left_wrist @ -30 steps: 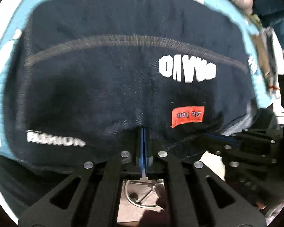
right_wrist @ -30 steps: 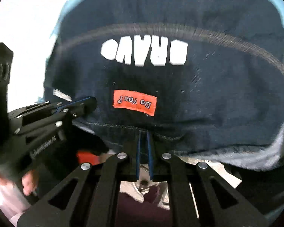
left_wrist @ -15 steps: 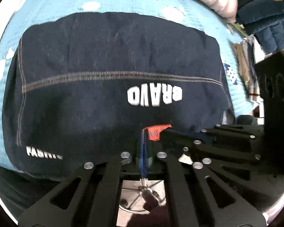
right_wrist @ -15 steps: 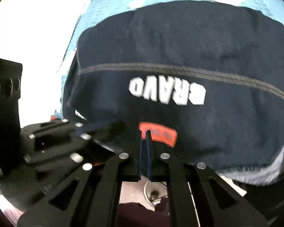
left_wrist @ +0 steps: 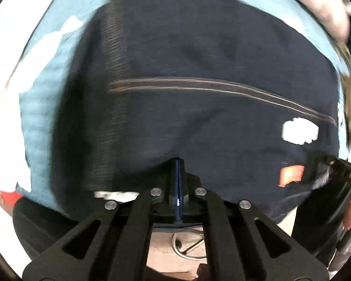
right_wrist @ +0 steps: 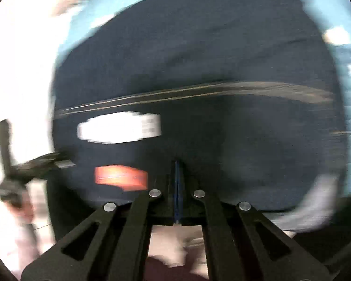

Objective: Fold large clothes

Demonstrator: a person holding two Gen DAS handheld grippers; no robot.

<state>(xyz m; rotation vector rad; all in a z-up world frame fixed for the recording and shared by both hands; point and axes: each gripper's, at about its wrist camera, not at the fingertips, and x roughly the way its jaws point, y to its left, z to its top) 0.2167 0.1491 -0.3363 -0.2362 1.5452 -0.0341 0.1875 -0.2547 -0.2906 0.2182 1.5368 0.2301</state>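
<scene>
A dark navy garment with tan stitched seams lies spread on a light blue sheet. It carries white lettering and an orange patch. My left gripper is shut on the garment's near edge, and the cloth peaks at its tips. In the right wrist view the garment fills the middle, and my right gripper is shut on the same near edge, to the right of the patch. Each gripper shows at the side of the other's view: the right gripper and the left gripper. Both views are blurred.
The sheet has white cloud shapes on it. A pale pink pillow lies at the far right of the bed. Below the near edge, a round metal base stands on the floor. Dark clothing is at the lower left.
Half a second ago the two grippers were side by side near the orange patch. They have since moved apart along the near edge, the left one leftward and the right one rightward.
</scene>
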